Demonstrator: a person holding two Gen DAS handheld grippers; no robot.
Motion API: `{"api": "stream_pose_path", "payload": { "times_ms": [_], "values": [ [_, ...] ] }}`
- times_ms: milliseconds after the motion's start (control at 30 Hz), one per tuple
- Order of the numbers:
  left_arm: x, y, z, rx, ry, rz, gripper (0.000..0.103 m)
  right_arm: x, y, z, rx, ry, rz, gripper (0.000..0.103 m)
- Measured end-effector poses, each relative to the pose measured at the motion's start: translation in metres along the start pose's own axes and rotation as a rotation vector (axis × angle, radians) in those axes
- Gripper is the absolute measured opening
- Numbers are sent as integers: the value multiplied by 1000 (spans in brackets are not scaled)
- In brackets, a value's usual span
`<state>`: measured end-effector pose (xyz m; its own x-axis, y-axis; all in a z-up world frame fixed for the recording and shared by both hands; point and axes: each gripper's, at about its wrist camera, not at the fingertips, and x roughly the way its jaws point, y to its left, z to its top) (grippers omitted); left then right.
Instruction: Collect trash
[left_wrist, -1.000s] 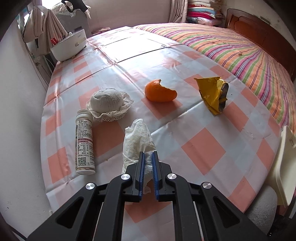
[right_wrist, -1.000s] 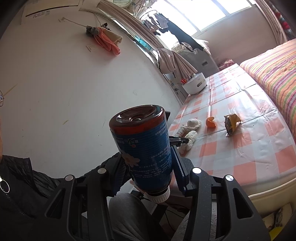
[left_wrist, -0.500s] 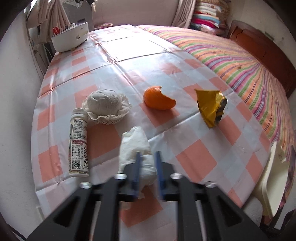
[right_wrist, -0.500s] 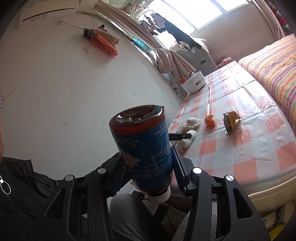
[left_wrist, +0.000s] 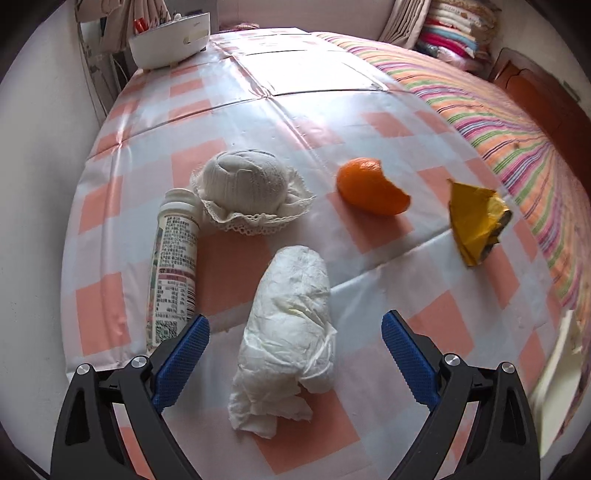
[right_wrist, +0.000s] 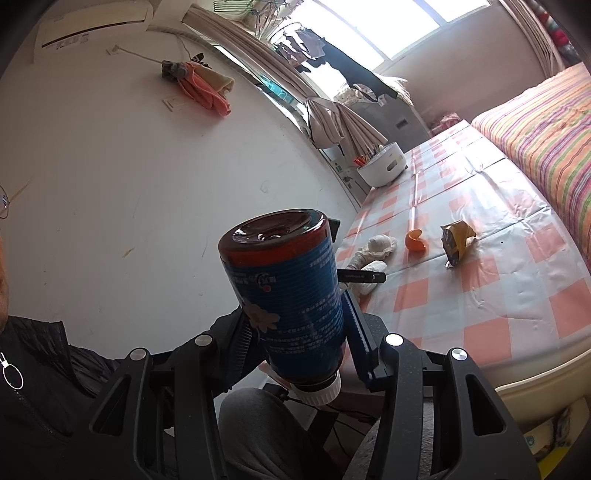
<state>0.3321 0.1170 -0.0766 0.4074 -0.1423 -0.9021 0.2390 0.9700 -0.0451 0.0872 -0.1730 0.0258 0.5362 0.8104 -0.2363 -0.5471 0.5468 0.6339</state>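
Left gripper (left_wrist: 295, 332) jaws found just opened wide astride the crumpled tissue (left_wrist: 286, 339), pads clear of it, grasp judged imminent; right gripper (right_wrist: 295, 325) clamped on blue bottle (right_wrist: 288, 295); orange peel (left_wrist: 371, 186), yellow wrapper (left_wrist: 476, 221) lying uncollected on checked tablecloth (left_wrist: 436, 321); striped bed (left_wrist: 517, 122) alongside.

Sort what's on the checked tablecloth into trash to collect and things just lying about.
Trash to collect: crumpled tissue, orange peel, yellow wrapper.

Probably just lying about: white bottle, rolled sock on lace doily, white bowl-like holder. The bottle could be trash; can't tell.
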Motion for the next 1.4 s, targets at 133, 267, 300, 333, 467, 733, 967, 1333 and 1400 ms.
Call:
{"api": "stream_pose_path", "payload": {
  "times_ms": [133,267,300,333,467,733,967,1333,1400],
  "values": [
    [7,-7,-1,51,34,96,92,-5,-1,0,2,-12,-11,46],
    [8,-11,-5,63,48,96,91,-9,0,1,-3,-23,-18,46],
    [7,-12,-6,62,43,91,90,-11,1,1,-5,-28,-20,46],
    [4,-14,-8,71,27,87,80,-13,2,1,-5,-32,-21,46],
    [-4,-19,-9,69,16,63,27,-16,3,0,-1,-44,-20,46],
    [-19,-34,-17,113,-41,42,22,-25,6,3,-10,-70,-43,46],
    [-76,-75,-44,168,-191,-35,22,-59,6,2,-49,-117,-209,46],
    [-164,-164,-95,292,-370,-258,22,-122,-22,-39,-44,-212,-628,59],
    [-172,-178,-103,315,-383,-288,22,-128,-29,-43,-23,-227,-644,77]
  ]
}}
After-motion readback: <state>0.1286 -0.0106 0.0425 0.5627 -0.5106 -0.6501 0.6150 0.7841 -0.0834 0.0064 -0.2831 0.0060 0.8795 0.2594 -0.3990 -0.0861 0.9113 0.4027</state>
